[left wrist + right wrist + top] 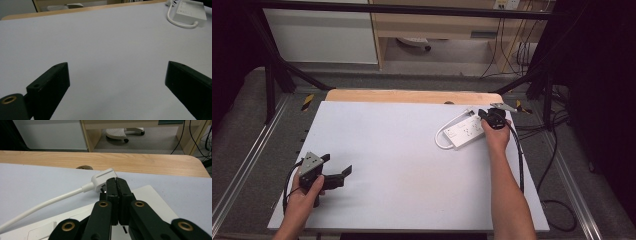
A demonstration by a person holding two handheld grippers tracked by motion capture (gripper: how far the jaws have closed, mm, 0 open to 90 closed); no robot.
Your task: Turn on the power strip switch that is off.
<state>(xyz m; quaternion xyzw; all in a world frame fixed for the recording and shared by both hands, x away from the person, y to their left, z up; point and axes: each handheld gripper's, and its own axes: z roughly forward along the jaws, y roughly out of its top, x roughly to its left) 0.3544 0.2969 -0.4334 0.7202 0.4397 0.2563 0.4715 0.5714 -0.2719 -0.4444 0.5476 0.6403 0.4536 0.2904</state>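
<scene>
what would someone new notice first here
The white power strip at the far right of the table, its cord looped beside it. The right tongs sit over its far end, jaws together by the white plug. The left tongs rest wide open near the front left.

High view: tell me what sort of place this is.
Probably a lab or workshop recording station: a white-topped table inside a black metal frame, loose cables on the floor, and a white power strip as the test object.

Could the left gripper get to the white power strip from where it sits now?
Probably yes: the left gripper is open, and only bare white tabletop lies between it and the power strip, though the right gripper is already there.
</scene>
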